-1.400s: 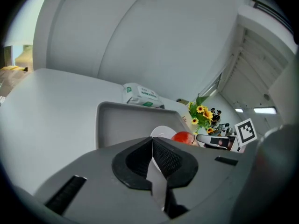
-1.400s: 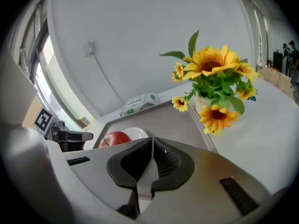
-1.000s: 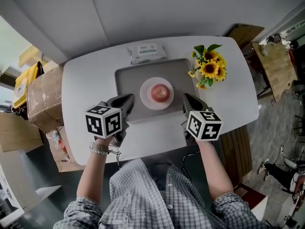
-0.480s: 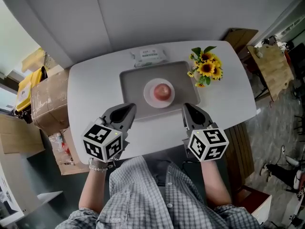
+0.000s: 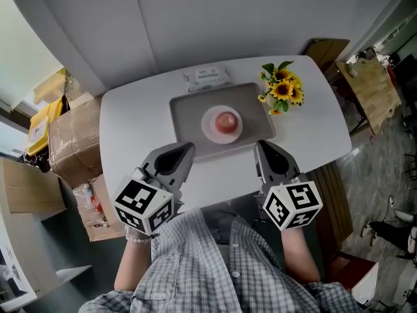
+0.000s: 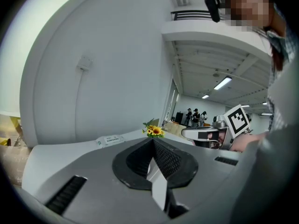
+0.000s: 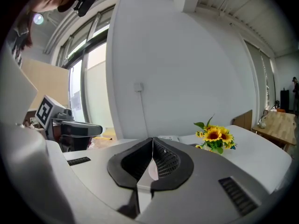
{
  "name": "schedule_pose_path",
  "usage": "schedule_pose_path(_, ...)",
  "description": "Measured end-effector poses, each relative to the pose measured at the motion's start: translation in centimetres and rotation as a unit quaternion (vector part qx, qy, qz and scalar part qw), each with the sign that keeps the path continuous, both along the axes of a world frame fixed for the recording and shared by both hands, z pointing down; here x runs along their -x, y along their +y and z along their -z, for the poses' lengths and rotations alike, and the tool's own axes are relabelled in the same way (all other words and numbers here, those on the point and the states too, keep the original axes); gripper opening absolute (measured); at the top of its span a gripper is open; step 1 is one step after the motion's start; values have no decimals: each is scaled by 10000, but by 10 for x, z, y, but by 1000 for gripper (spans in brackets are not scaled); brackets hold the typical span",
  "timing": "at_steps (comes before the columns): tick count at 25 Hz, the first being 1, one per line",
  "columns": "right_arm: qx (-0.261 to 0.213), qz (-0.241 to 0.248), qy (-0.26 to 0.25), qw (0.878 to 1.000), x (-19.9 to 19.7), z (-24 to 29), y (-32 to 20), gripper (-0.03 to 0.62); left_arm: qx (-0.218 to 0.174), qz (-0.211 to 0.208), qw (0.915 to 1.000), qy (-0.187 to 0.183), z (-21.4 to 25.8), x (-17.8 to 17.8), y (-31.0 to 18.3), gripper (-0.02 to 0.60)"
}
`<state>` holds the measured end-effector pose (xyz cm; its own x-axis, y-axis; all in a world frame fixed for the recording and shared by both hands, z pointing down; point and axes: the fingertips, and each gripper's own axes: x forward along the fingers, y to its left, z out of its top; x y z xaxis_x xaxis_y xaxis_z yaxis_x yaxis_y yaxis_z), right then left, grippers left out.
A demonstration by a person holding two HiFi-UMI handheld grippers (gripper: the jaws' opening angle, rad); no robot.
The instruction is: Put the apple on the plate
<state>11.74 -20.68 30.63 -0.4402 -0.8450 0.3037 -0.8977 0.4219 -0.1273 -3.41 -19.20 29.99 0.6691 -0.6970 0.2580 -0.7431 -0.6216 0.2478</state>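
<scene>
Left tool (image 5: 184, 152) and right tool (image 5: 266, 150) were both closed tight on nothing, held above the near edge of the counter (image 5: 137, 122) — no grip seemed needed, since the apple (image 5: 226, 120) already sat on the plate (image 5: 210, 131) just ahead, between them.

— What carries everything here?
— A white table (image 5: 133, 126) with rounded corners, seen from steeply above.
— What lies directly on it?
— A grey rectangular tray (image 5: 189, 119) sits about mid-table. A flat pack of wipes (image 5: 207, 76) lies just beyond the tray's far edge.
— And to the right?
— A small bunch of sunflowers (image 5: 281, 90) sits by the tray's far right corner, touching it or just beside it; I cannot tell which.
</scene>
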Motion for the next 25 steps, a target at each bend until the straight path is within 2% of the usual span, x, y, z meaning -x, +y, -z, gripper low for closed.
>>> schedule_pose_path(6,-60,45,-56,10000,13,3,7,23,-18,-144,9999,41,0,-4,1,8)
schedule_pose_path(16,-38,13,54,10000,11,2,16,23,-21,-364,9993,27,-2,-18,5,8)
schedule_pose_path(25,81,38,-69,9999,15,-2,17,23,57,-380,9992,104,-7,-17,7,8)
